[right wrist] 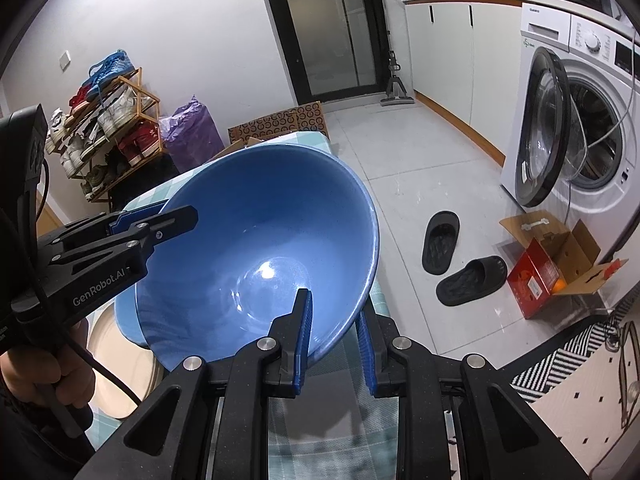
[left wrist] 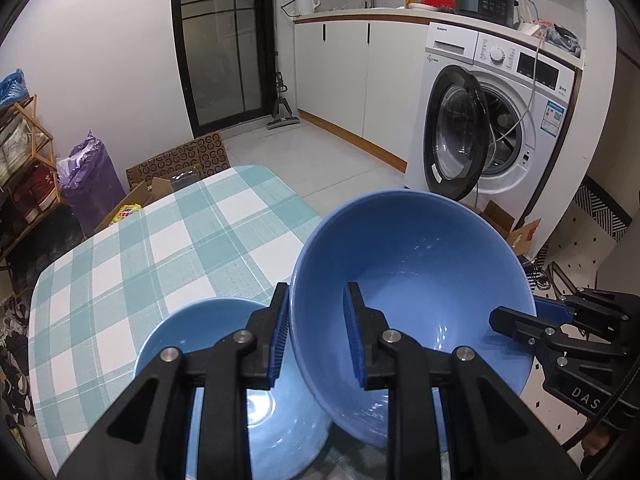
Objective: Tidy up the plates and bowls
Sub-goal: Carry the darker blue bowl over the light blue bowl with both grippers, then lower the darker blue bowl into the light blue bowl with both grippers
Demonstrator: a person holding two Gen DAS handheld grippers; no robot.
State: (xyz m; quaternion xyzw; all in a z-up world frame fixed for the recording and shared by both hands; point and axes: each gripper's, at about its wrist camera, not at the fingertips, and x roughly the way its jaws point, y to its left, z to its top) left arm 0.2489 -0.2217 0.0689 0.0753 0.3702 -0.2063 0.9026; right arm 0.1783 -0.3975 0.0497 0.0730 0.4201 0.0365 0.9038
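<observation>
A large blue bowl (left wrist: 412,276) hangs tilted above the checked tablecloth (left wrist: 160,240), held by both grippers at opposite sides of its rim. My left gripper (left wrist: 316,292) is shut on the near rim in the left wrist view, and my right gripper (left wrist: 520,312) clamps the rim at the right. In the right wrist view the bowl (right wrist: 260,232) fills the middle, with my right gripper (right wrist: 334,308) shut on its near rim and the left gripper (right wrist: 160,216) on its left rim. A second blue bowl (left wrist: 200,340) rests on the table below. A cream plate (right wrist: 116,364) lies beside it.
A washing machine (left wrist: 516,92) with its door open stands to the right. An open cardboard box (right wrist: 556,264) and two black slippers (right wrist: 440,244) lie on the floor. A shoe rack (right wrist: 104,128), a purple bag (left wrist: 92,176) and boxes stand beyond the table's far edge.
</observation>
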